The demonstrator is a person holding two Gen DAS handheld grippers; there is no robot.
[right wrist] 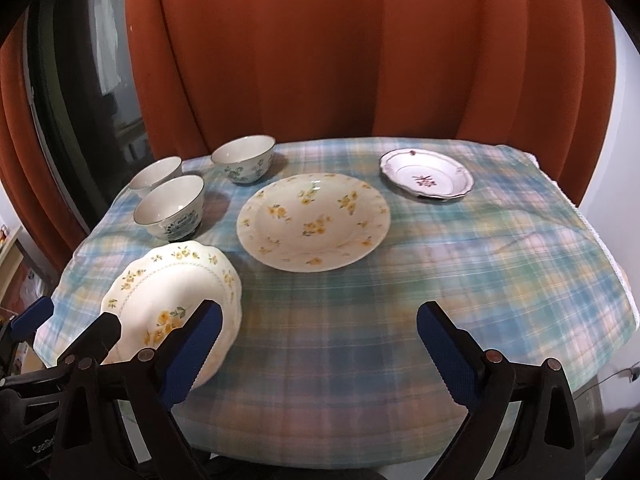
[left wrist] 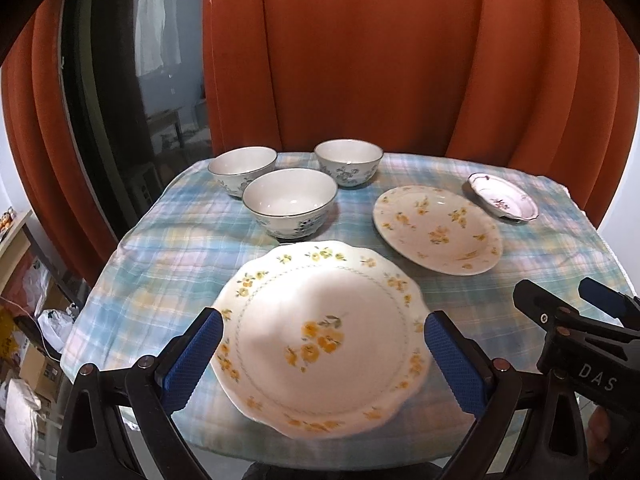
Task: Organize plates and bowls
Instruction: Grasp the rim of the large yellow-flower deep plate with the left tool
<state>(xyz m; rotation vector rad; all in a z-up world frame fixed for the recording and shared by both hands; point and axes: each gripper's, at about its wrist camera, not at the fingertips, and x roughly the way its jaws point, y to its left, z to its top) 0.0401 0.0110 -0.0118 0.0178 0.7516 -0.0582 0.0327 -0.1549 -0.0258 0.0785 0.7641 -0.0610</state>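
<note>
A large scalloped plate (left wrist: 320,336) (right wrist: 172,292) with yellow flowers lies at the near left of the checked tablecloth (left wrist: 160,272) (right wrist: 440,280). My left gripper (left wrist: 326,360) (right wrist: 74,316) hangs open over its near edge, one blue pad to each side and neither touching it. Behind it stand three white bowls (left wrist: 290,200) (right wrist: 170,204) with blue flowers. A deep yellow-flowered plate (left wrist: 436,228) (right wrist: 314,220) lies mid-table, and a small pink-flowered plate (left wrist: 504,196) (right wrist: 426,174) sits at the far right. My right gripper (right wrist: 320,356) (left wrist: 560,296) is open over bare cloth, holding nothing.
An orange curtain (left wrist: 360,60) hangs right behind the table. A dark window (left wrist: 120,80) is at the left. Boxes and bags (left wrist: 32,340) crowd the floor beside the table's left edge. Bare cloth stretches across the near right (right wrist: 500,272).
</note>
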